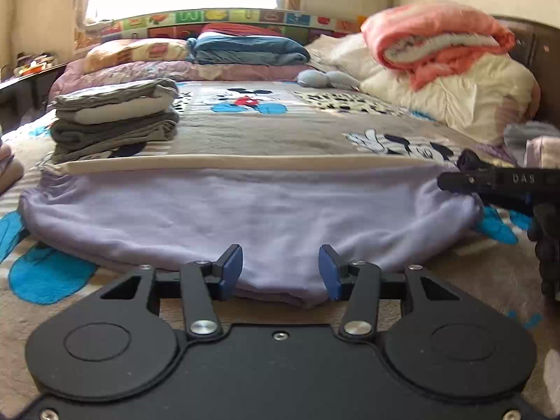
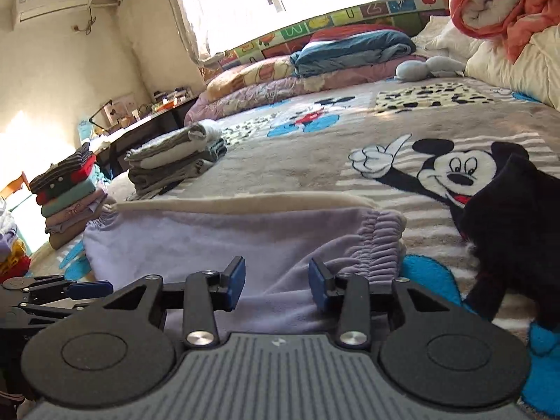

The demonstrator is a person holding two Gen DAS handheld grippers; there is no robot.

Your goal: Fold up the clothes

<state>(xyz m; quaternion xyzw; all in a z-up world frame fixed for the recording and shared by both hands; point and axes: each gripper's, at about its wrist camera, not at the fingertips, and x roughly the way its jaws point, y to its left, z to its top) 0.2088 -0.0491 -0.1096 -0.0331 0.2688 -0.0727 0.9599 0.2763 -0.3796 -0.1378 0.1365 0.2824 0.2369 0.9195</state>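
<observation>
While both the left gripper (image 1: 280, 268) and right gripper (image 2: 275, 282) gape over the lavender garment (image 1: 245, 217), only the right view shows its elastic cuff (image 2: 381, 245) (bunched).

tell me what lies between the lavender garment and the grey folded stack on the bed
Only the cartoon-mouse blanket and the garment's cream far edge separate the lavender garment from the grey folded stack; the left wrist view shows it.
</observation>
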